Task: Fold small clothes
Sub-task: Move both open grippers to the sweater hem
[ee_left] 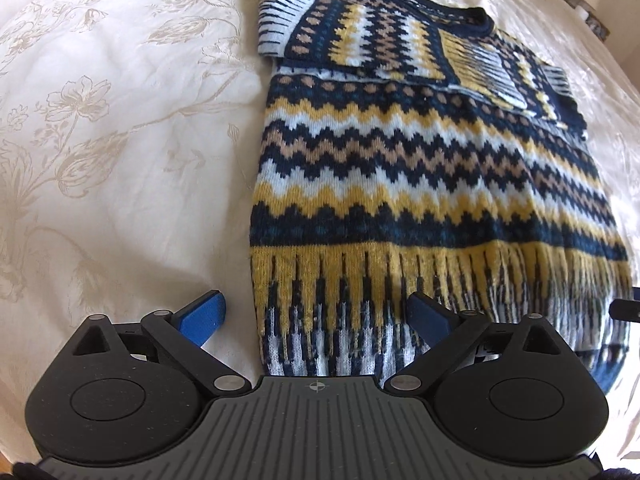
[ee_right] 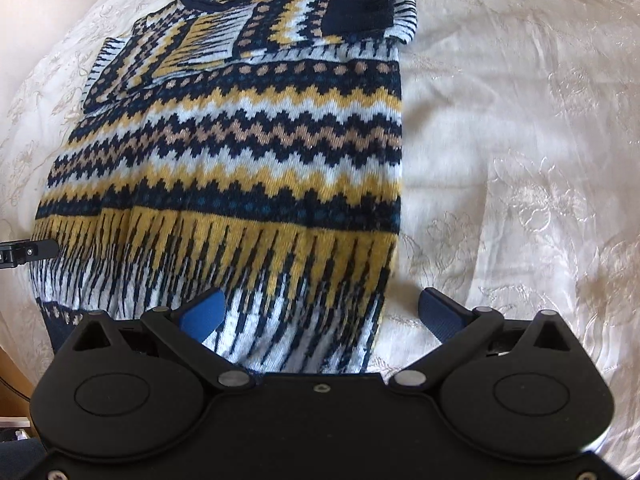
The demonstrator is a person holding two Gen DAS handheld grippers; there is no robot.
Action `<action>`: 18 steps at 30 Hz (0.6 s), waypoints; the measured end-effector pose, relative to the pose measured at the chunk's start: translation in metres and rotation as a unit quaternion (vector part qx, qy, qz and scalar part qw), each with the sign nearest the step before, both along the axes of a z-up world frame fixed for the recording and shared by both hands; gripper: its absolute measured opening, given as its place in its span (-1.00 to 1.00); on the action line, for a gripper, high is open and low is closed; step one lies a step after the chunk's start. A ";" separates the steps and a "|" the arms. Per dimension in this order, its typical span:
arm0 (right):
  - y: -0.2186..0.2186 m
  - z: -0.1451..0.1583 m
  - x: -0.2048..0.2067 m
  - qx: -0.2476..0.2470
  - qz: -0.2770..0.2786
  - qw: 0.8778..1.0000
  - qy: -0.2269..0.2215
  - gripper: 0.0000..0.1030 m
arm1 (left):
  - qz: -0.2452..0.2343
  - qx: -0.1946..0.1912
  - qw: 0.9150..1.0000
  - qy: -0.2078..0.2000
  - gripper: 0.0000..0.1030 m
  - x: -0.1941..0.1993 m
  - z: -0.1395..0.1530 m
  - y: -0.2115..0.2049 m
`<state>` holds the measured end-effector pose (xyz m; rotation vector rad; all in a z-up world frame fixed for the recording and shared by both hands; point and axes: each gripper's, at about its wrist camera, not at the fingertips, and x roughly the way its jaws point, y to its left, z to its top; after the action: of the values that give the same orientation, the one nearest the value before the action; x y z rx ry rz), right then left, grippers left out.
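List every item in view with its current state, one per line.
Patterned knit sweater: lying flat on the bedspread, both sleeves folded in across the chest, hem end not yet folded.
Left gripper: open, astride the sweater's hem corner, not pressing on it.
Right gripper: open, astride the other hem corner, not pressing on it.
Cream floral bedspread: spread out under the sweater.

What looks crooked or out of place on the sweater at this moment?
Nothing is damaged. The sweater lies flat on the bedspread with both sleeves folded across the chest. The folded sleeves overlap unevenly, one slanting over the other. Both grippers, left and right, are open above the hem corners.
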<state>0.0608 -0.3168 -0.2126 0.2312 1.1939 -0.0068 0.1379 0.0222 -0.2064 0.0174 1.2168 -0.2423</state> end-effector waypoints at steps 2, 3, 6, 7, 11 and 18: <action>0.001 -0.004 -0.001 -0.002 0.003 1.000 0.007 0.99 | -0.003 0.003 1.000 0.004 0.99 0.001 -0.005 -0.003; 0.001 -0.006 -0.001 -0.003 0.004 1.000 0.010 0.99 | -0.004 0.007 1.000 0.005 0.99 0.003 -0.006 -0.004; 0.002 -0.011 -0.001 -0.004 0.007 1.000 0.014 0.99 | -0.005 0.011 1.000 0.010 0.99 0.006 -0.010 -0.007; 0.002 -0.011 0.000 -0.004 0.008 1.000 0.014 0.99 | -0.004 0.012 1.000 0.011 0.99 0.006 -0.012 -0.007; 0.002 -0.015 0.002 -0.003 0.011 1.000 0.018 1.00 | -0.005 0.015 1.000 0.012 0.99 0.007 -0.015 -0.008; -0.003 -0.022 0.004 0.000 0.018 1.000 0.020 1.00 | -0.001 0.014 1.000 0.010 1.00 0.008 -0.019 -0.008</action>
<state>0.0648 -0.3200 -0.2346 0.2105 1.2377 0.0198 0.1457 0.0144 -0.2254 0.0405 1.2403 -0.2275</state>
